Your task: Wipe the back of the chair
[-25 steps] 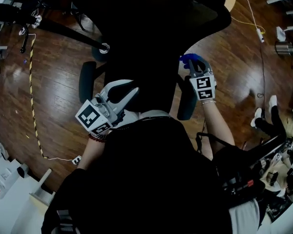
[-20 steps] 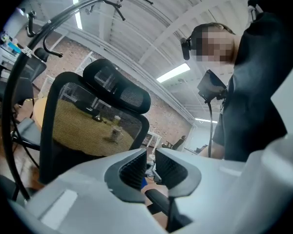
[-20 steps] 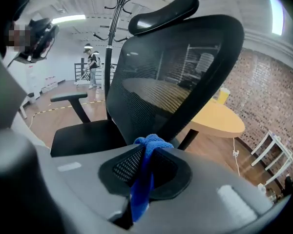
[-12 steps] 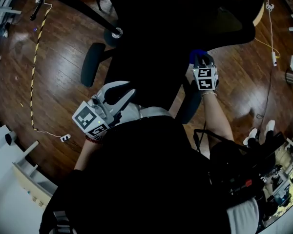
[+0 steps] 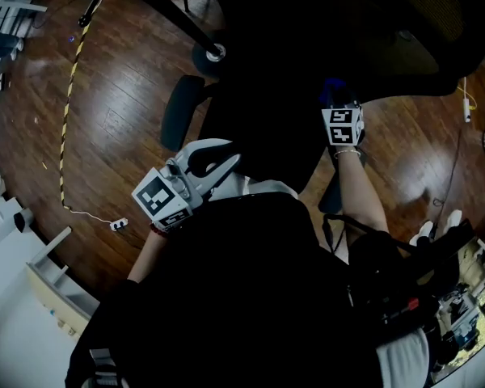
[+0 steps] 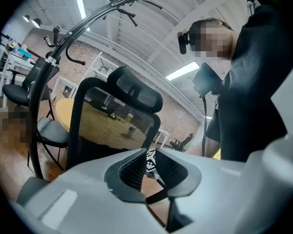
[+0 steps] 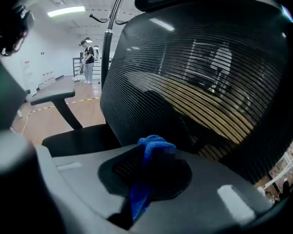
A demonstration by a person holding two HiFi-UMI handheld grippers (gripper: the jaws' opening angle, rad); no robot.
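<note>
Right tongs (image 7: pixel 154 152): clamped on a bunched blue microfibre cloth (image 7: pixel 149 172). A wad sticks out past the tips, likely so that cloth rather than plastic meets the chair.
Cloth position: just before the lower part of the chair's back; I cannot tell whether it touches.
Left tongs (image 6: pixel 150 155): only slightly apart, a narrow slit with nothing in it. In the head view they sit low and close to the person's body, well off the chair, probably kept free to steady it.
Task's thing: the black mesh-backed office chair (image 7: pixel 200 77) stands directly ahead of the person with its back toward them. It fills the right gripper view, with its headrest at the top.
Floor: brown wooden boards (image 5: pixel 105 128) under the chair, crossed by a yellow-and-black striped tape line (image 5: pixel 65 128).
Writing: only black-and-white square markers on the tongs' cubes (image 5: pixel 343 126). No brand or words can be read on chair or cloth.
</note>
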